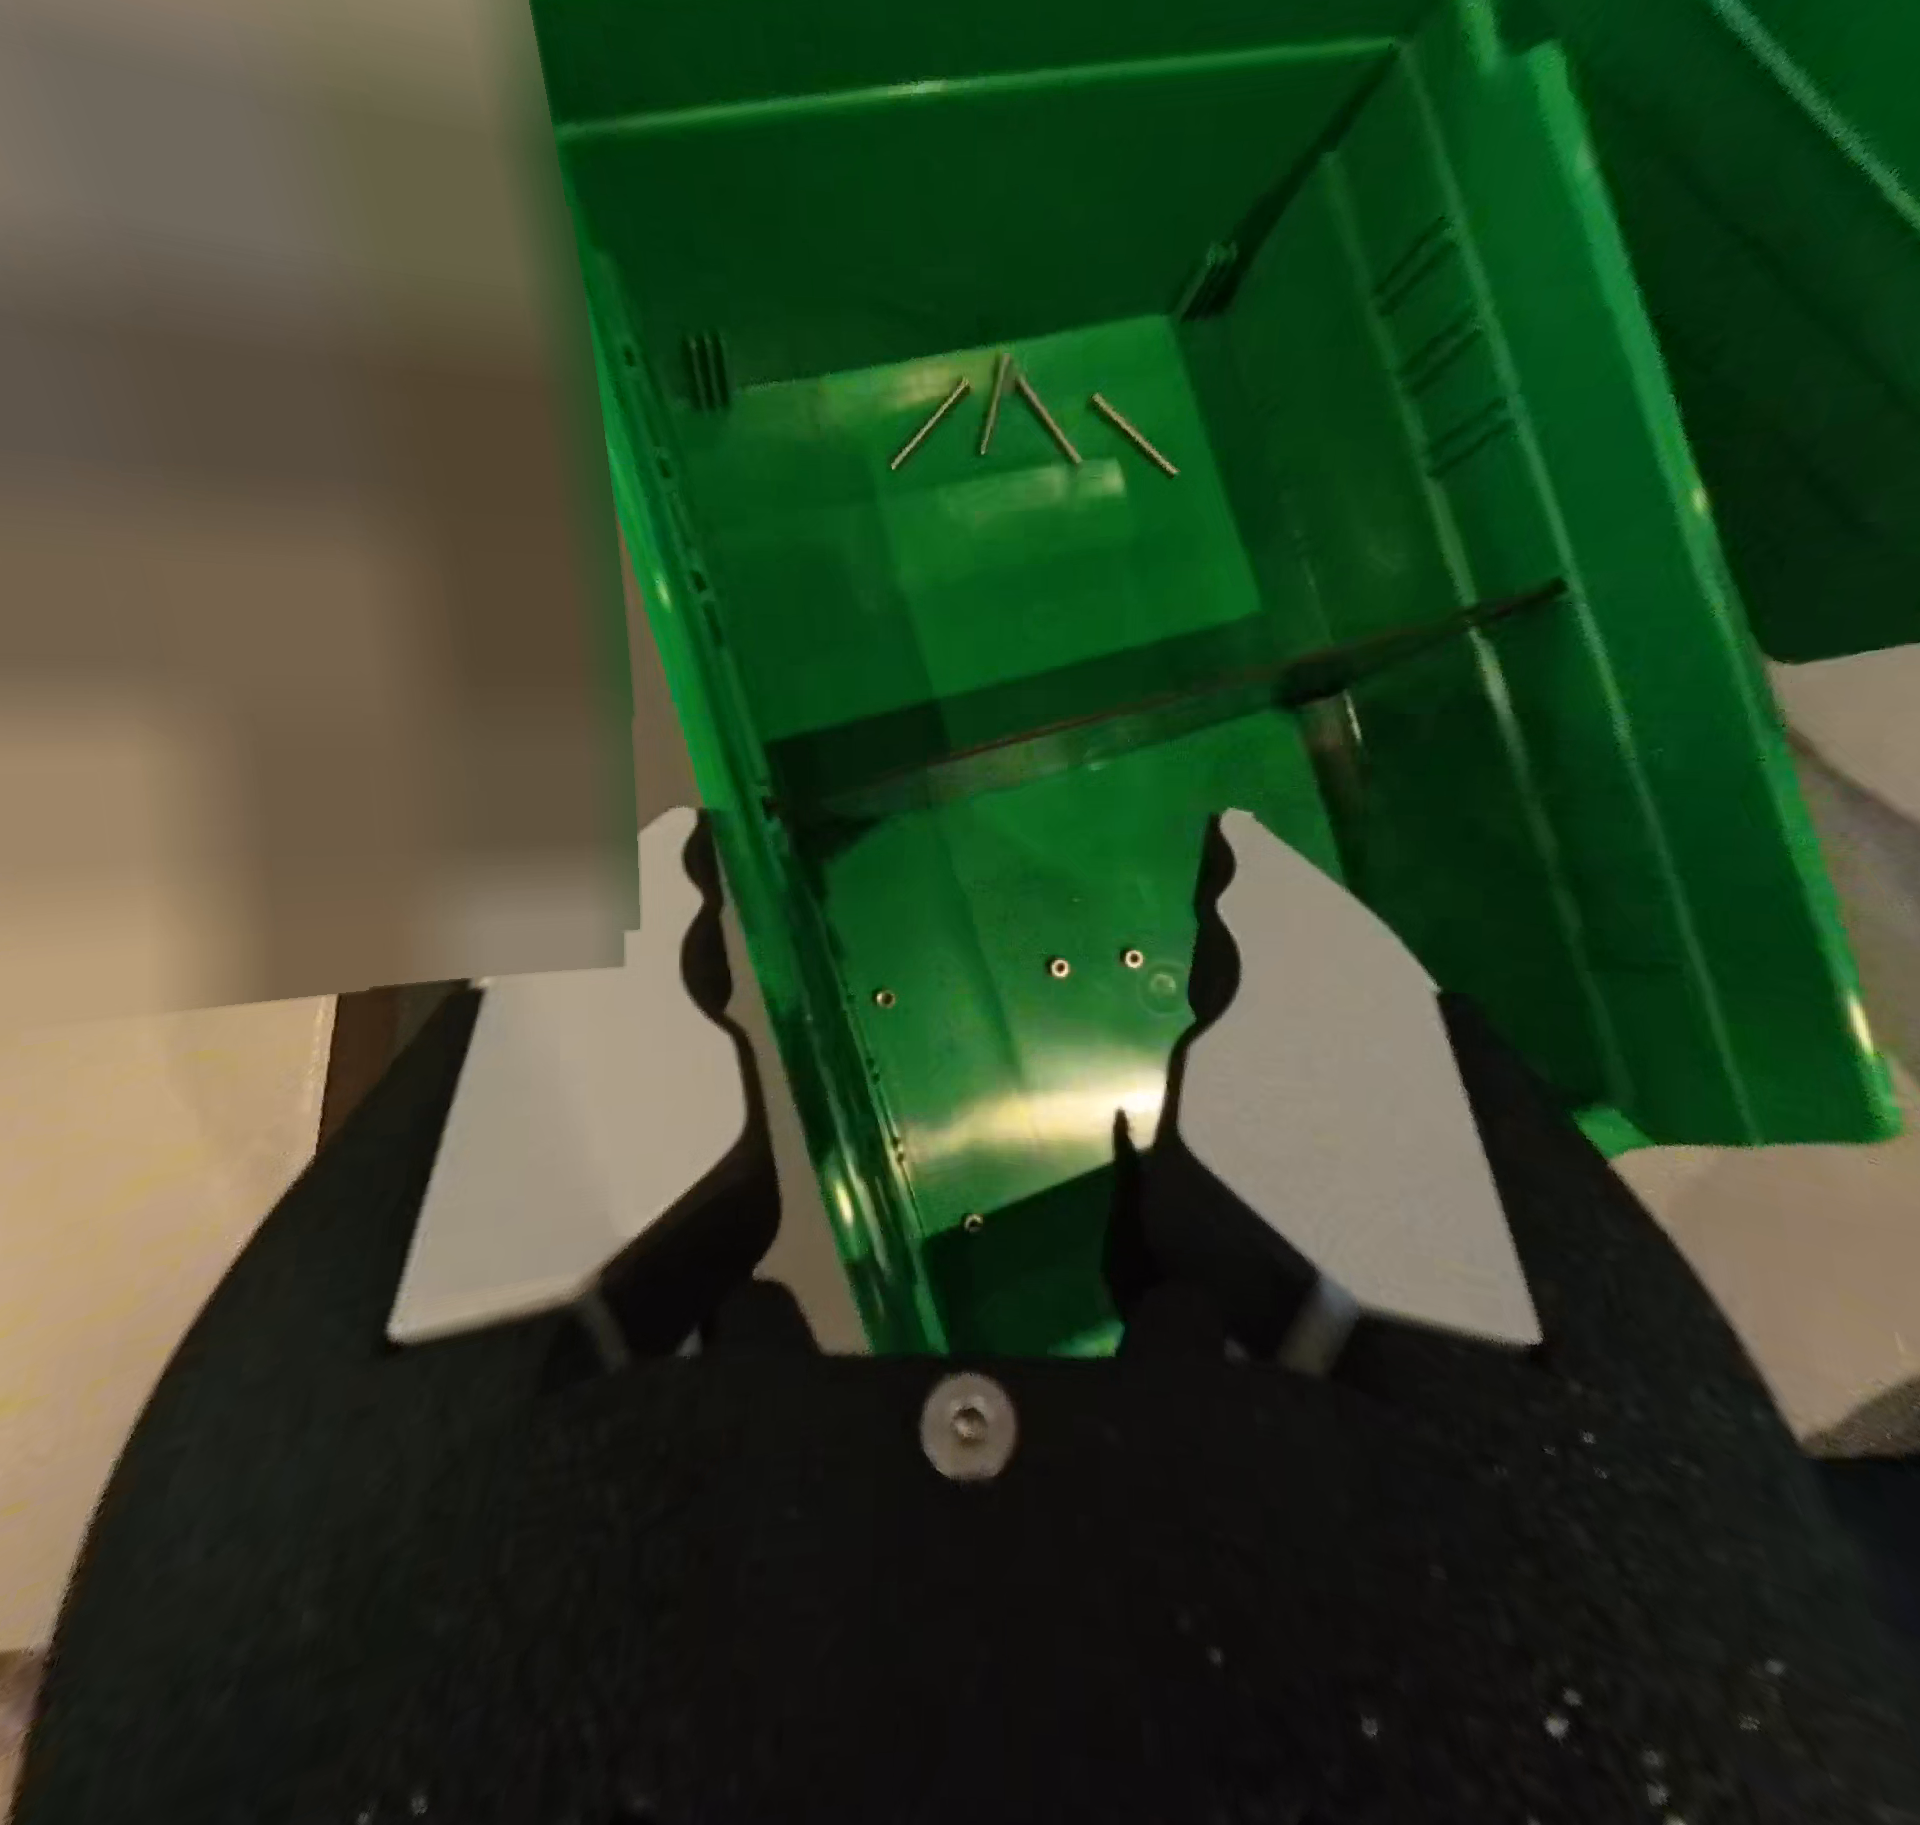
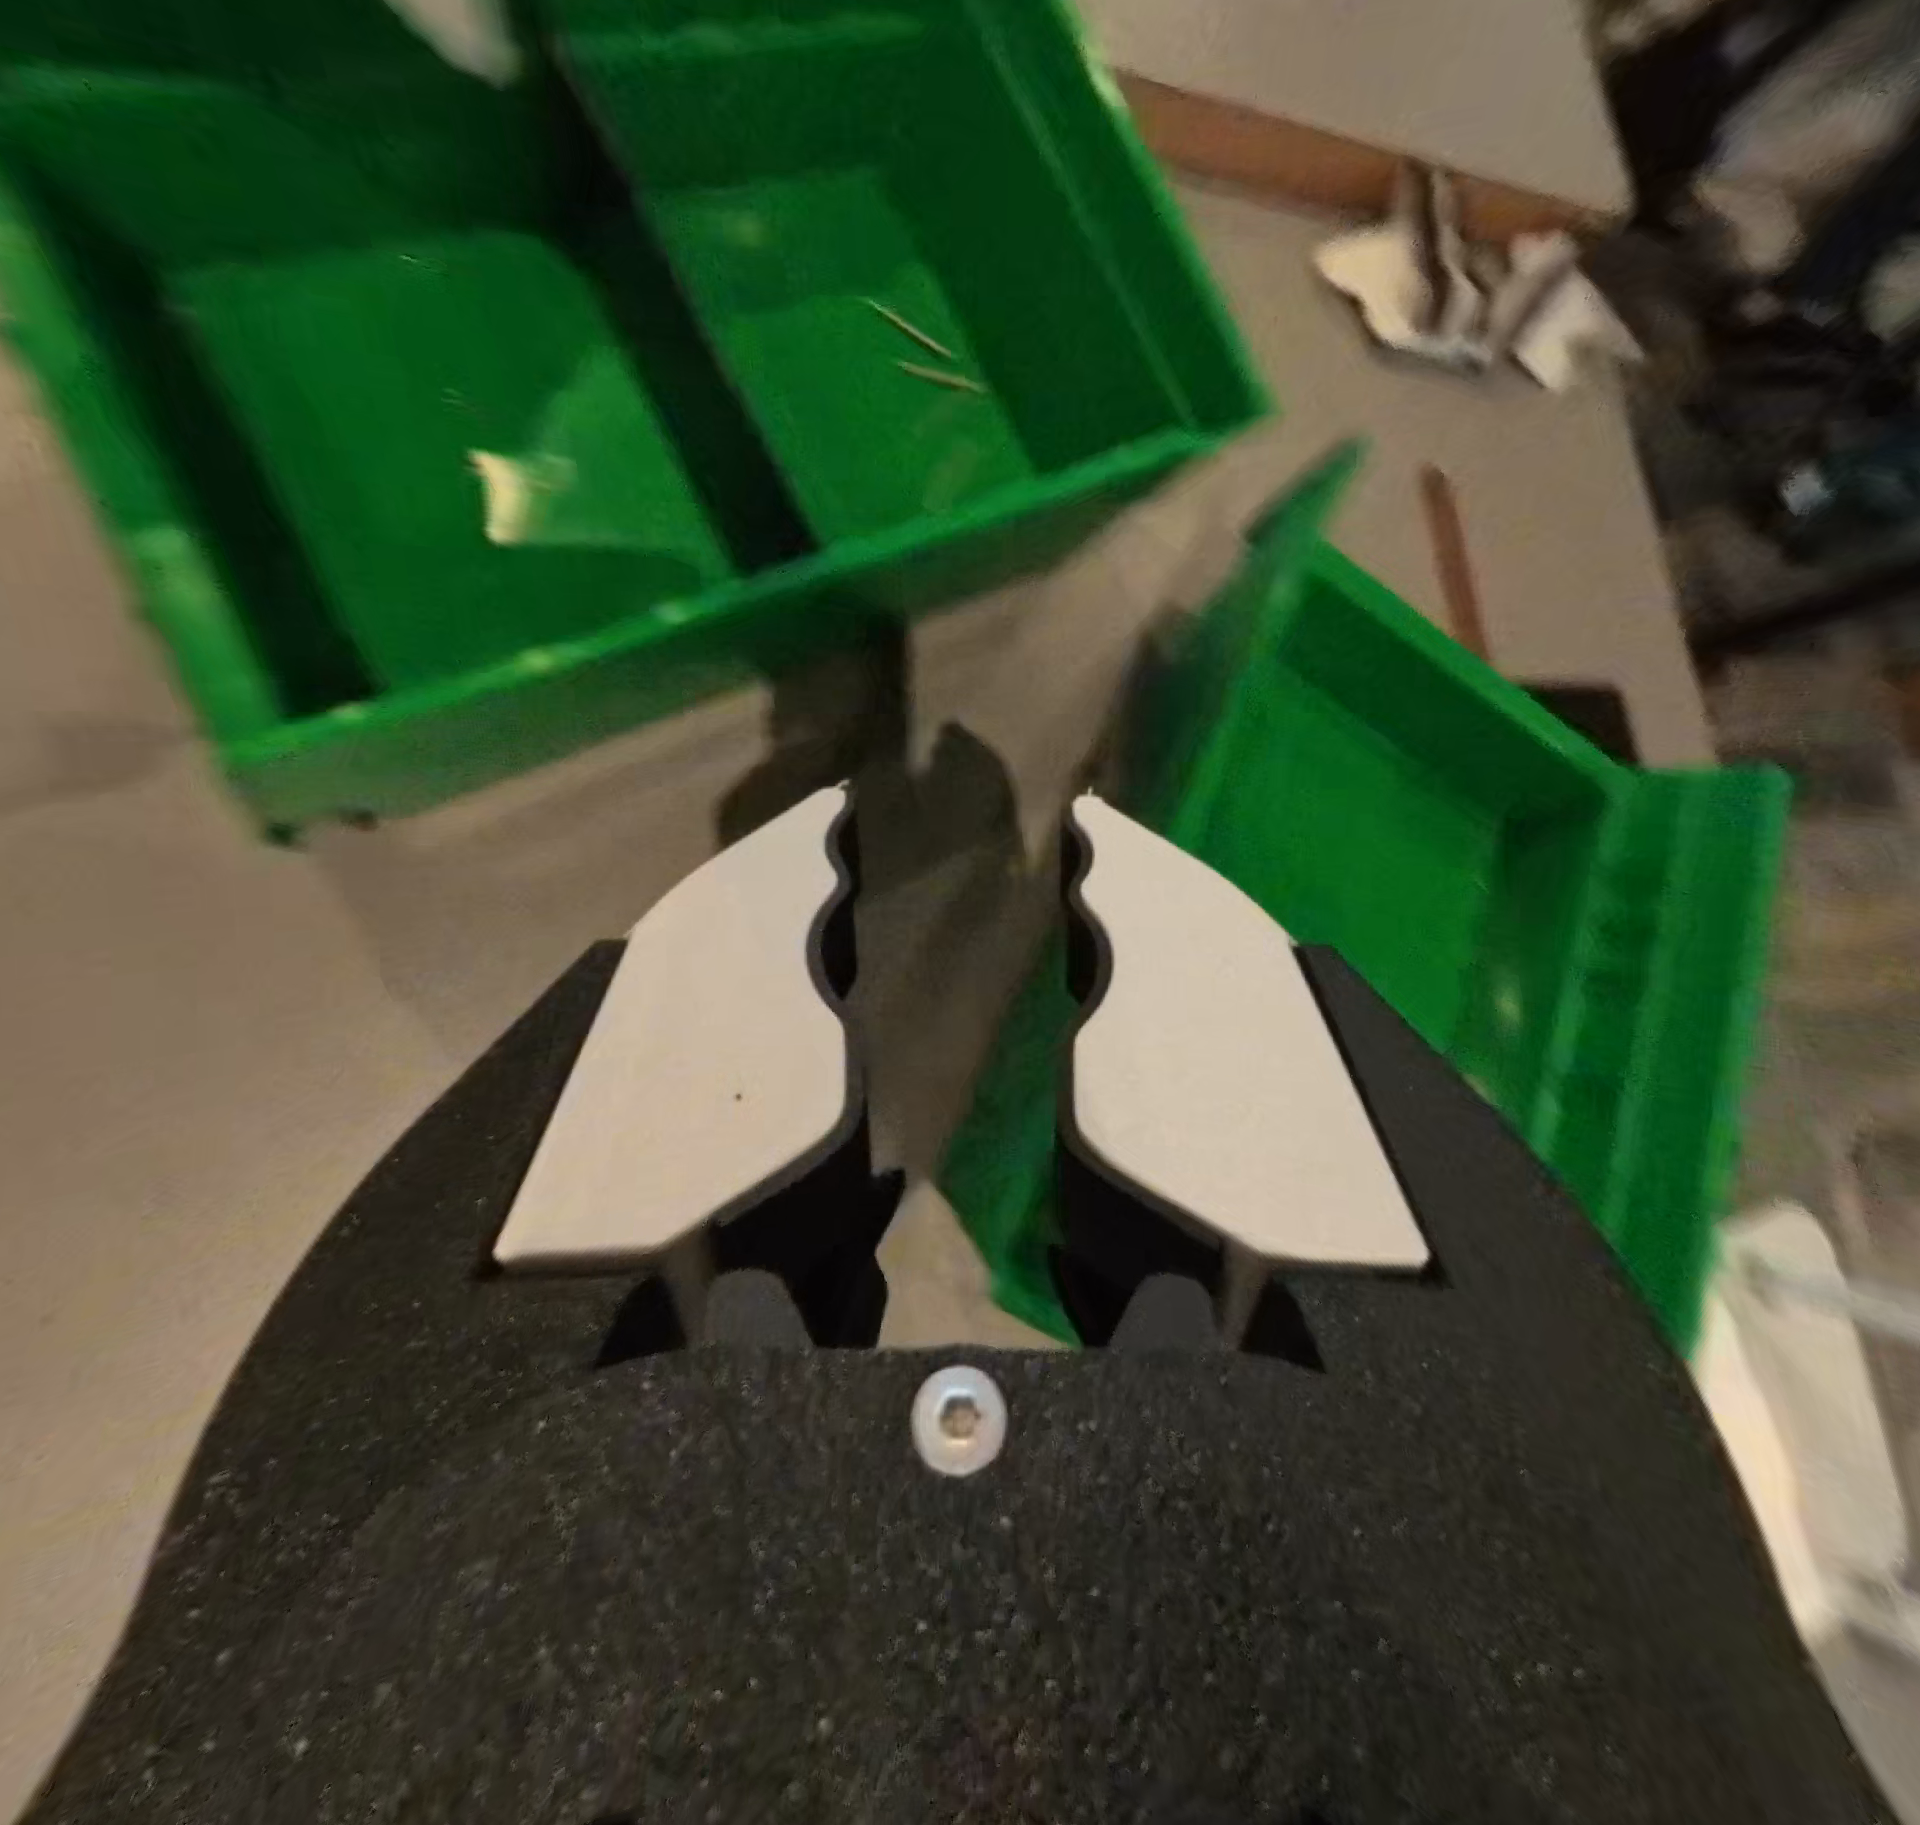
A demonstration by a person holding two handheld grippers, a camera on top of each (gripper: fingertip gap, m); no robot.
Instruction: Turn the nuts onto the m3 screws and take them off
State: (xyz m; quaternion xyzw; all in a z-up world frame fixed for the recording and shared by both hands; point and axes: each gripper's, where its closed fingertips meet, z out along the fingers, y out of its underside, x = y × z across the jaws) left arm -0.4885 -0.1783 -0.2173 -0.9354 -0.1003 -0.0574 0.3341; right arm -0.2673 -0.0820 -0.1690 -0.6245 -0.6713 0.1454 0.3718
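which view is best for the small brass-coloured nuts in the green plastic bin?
Left wrist view. The small brass-coloured nuts lie sharp on the floor of the green plastic bin, in its near compartment, between the open left gripper's fingers. The right wrist view is motion-blurred; no nuts can be made out there.

We look along our right tool point(image 2: 961, 819), its two pale fingers point(image 2: 727, 1027) parted with only the beige desk point(image 2: 260, 1048) and a dark shadow between them; nothing sits in the grasp. Ahead to the left stands a green bin point(image 2: 623, 632) split by a divider into two compartments. In the right-hand compartment lie a few thin metal screws point(image 2: 925, 347); the left one shows only a bright glare on its floor. Just right of the tool a second green bin point(image 2: 1455, 840) lies at an angle, apart from the first. The far right is a blurred clutter, with something white point(image 2: 1455, 300) on the desk.
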